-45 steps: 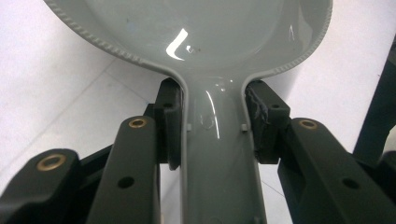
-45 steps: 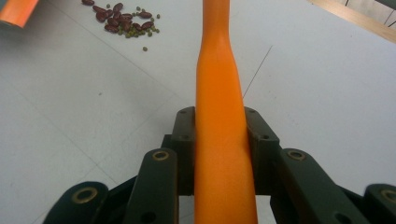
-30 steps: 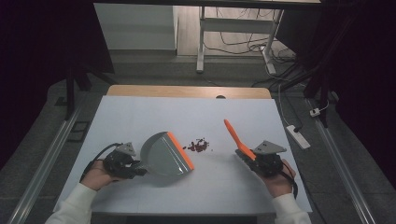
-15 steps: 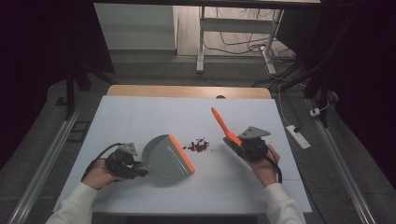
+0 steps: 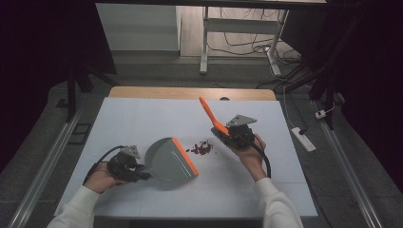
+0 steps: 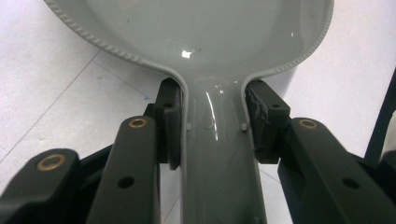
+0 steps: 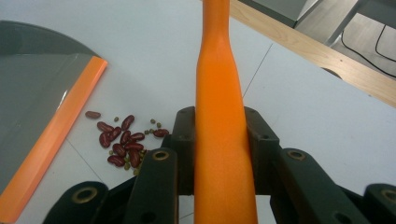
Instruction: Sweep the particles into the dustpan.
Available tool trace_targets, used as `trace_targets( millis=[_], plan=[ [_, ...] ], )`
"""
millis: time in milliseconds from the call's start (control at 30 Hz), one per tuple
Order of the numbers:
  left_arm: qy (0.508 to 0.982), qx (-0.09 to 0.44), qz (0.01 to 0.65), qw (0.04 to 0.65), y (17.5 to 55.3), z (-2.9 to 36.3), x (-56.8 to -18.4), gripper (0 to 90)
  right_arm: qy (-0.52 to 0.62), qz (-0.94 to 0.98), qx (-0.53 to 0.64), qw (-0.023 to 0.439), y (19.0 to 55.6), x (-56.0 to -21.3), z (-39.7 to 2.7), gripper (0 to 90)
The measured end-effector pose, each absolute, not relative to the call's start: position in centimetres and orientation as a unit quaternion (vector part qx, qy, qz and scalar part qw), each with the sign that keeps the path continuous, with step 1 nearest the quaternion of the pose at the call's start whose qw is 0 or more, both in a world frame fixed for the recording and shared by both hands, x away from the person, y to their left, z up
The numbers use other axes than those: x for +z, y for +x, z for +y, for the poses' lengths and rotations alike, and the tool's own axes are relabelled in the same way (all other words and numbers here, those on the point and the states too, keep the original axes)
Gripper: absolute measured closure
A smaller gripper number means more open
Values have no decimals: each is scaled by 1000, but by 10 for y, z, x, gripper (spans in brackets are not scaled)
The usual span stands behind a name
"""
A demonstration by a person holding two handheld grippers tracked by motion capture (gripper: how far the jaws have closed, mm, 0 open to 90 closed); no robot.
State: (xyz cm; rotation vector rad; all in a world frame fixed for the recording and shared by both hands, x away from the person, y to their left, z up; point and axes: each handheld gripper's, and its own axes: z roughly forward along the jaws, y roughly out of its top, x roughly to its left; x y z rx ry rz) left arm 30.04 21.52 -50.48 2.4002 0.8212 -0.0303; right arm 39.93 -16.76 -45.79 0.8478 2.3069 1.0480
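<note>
Left gripper (image 5: 135, 170) of mine is clamped on the grey handle of the dustpan (image 5: 168, 159), both pads pressed against its narrow neck, and the pan lies flat on the white table (image 5: 142, 118) with its orange lip (image 5: 185, 156) facing the spill. Just beyond that lip sits the little heap of beans (image 5: 202, 148), dark red ones mixed with a few small green ones, close to the edge but not touching it. Farther right, my right gripper (image 5: 233, 135) is closed around the orange brush handle (image 5: 209, 114), which sticks up and away toward the far side of the table. To do this sweep well, I judge I should hold the pan steady with its lip pressed down, so nothing slips underneath. I should set the brush head down on the far right side of the heap and draw it leftward in short, low strokes. Round beans will likely roll, so I would go gently and catch the green strays last.
</note>
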Motion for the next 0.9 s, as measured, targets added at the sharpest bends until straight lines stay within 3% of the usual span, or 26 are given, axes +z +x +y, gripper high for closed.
trace_targets(
  millis=[900],
  plan=[
    [904, -13, 307, 297, 300, 215, -505, 618, 291, 866, 352, 206, 411, -491, -133, 700]
  ],
)
